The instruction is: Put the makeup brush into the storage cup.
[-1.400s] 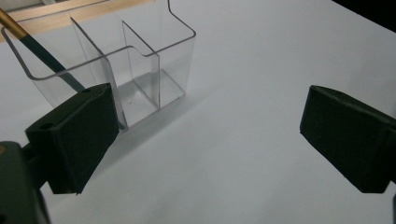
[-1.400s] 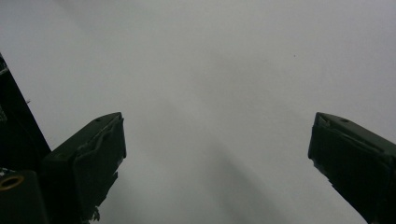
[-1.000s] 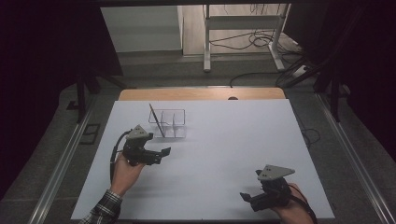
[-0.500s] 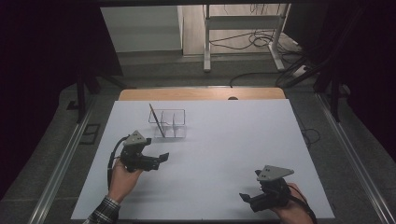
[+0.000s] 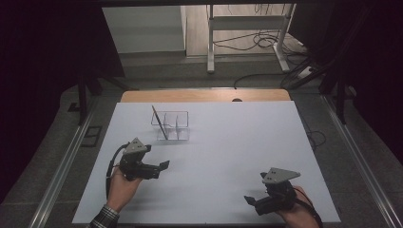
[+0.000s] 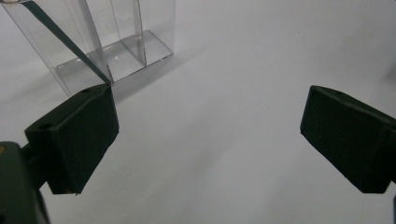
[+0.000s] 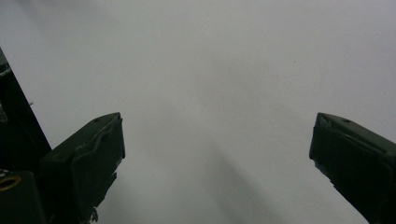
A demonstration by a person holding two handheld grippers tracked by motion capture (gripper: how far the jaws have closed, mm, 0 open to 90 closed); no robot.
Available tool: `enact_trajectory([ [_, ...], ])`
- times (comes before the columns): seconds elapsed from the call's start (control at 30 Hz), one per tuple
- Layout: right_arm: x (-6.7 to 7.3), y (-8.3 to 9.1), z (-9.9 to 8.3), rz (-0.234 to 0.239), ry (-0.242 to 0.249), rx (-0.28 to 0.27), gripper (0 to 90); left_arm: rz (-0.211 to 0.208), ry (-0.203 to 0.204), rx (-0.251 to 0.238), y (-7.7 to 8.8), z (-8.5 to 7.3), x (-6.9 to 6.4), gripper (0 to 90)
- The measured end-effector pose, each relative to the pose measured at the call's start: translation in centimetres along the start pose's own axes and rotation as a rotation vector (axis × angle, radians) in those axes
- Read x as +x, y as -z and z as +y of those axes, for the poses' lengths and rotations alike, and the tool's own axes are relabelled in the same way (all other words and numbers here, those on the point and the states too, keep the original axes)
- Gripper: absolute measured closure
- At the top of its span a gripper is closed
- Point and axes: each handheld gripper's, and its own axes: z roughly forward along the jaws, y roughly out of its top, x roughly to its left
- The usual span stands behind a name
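on the desk (image 5: 228,142), the clear box (image 5: 172,126) with its leaning stick (image 5: 159,122) lies just beyond the nearer, wide-open left hand-held gripper (image 5: 164,166).

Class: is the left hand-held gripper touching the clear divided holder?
Apart. The high view shows bare white table between the left hand-held gripper and the clear holder.

Divided holder (image 5: 172,126) sitting on table (image 5: 237,142), far-left area, w/ thin stick (image 5: 160,123) leaning in its left compartment. Left gripper (image 5: 164,166) lying nearer the person; right gripper (image 5: 248,200) well apart, near-right.
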Motion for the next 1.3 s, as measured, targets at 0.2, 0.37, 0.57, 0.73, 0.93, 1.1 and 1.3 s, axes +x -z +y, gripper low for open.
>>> enact_trajectory([
  [0.2,0.0,0.0,0.0,-0.001,-0.001,-0.002,3.4,0.004,0.005,-0.008,0.5,-0.3,-0.1,4.7],
  [0.37,-0.1,0.0,0.0,-0.002,-0.003,-0.003,3.3,0.003,0.006,-0.007,0.8,-0.6,-0.2,4.7],
  [0.57,-0.1,0.1,0.0,-0.004,-0.007,-0.005,3.2,0.004,0.012,-0.012,1.3,-1.0,-0.4,4.7],
  [0.73,-0.1,0.1,0.0,-0.004,-0.008,-0.008,3.0,0.005,0.017,-0.016,1.7,-1.3,-0.5,4.7],
  [0.93,-0.2,0.1,0.0,-0.006,-0.011,-0.01,2.8,0.008,0.022,-0.021,2.2,-1.6,-0.5,4.7],
  [1.1,-0.2,0.1,0.0,-0.007,-0.012,-0.011,2.7,0.01,0.027,-0.025,2.5,-1.9,-0.6,4.7],
  [1.3,-0.2,0.2,0.0,-0.007,-0.014,-0.014,2.6,0.012,0.032,-0.028,3.0,-2.2,-0.6,4.8],
])
